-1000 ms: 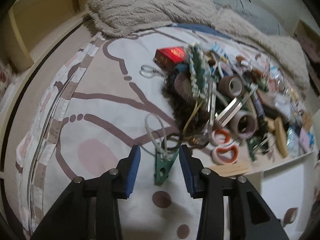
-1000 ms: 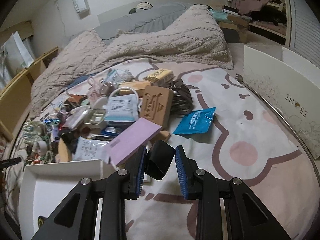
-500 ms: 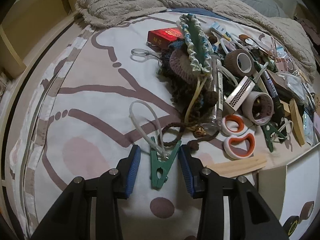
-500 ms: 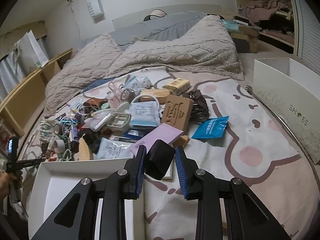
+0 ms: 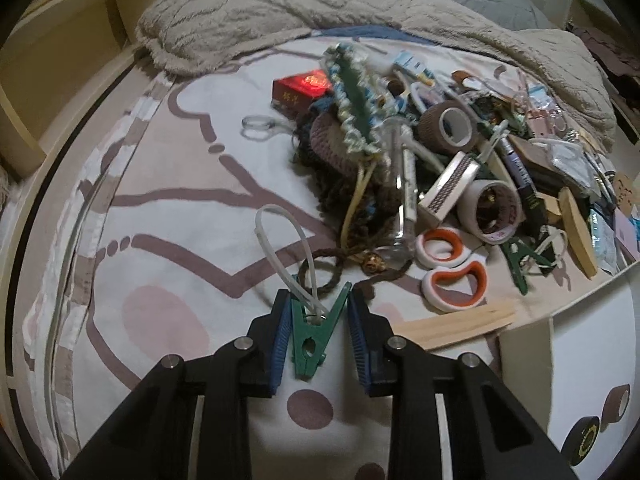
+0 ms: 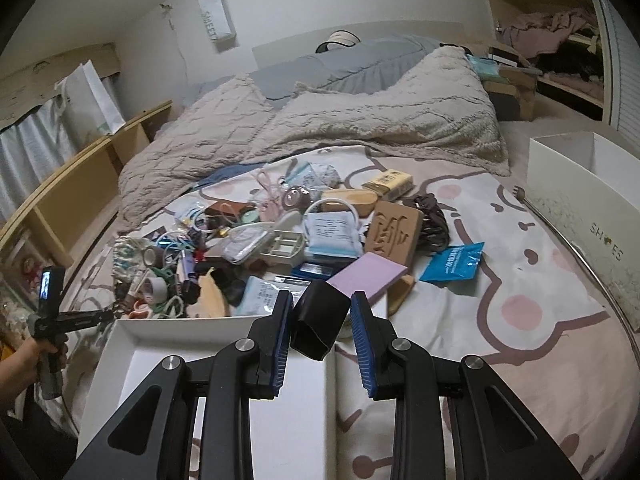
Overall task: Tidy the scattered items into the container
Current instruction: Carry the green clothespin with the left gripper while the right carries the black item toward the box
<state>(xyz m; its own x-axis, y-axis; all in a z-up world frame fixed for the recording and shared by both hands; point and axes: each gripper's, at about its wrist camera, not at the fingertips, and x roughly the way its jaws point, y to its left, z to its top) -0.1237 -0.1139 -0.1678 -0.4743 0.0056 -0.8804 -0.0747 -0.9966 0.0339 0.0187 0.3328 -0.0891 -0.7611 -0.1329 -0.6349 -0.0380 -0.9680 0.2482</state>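
Note:
On the patterned bedsheet lies a green clothes peg (image 5: 308, 340) with a white cable tie (image 5: 280, 248) looped through it. My left gripper (image 5: 319, 296) points down at it and its jaws are closing; both pads touch the peg's spread handles. The scattered pile (image 5: 420, 168) of tape rolls, cords and small items lies just beyond. My right gripper (image 6: 321, 296) is shut on a small black box (image 6: 320, 320), held above the right wall of the white container (image 6: 160, 360). Two tape rolls (image 5: 586, 438) lie in the container.
Orange-and-white scissors (image 5: 452, 268) and a flat wooden stick (image 5: 452, 326) lie beside the container's corner. A beige blanket (image 6: 360, 120) is heaped behind the pile. A white shoe box (image 6: 580, 208) stands at the bed's right edge. A hand (image 6: 24, 360) holds the left tool.
The left jaws have narrowed from a gap on each side of the peg to contact with it. The right gripper has risen and drawn back over the container with the black box.

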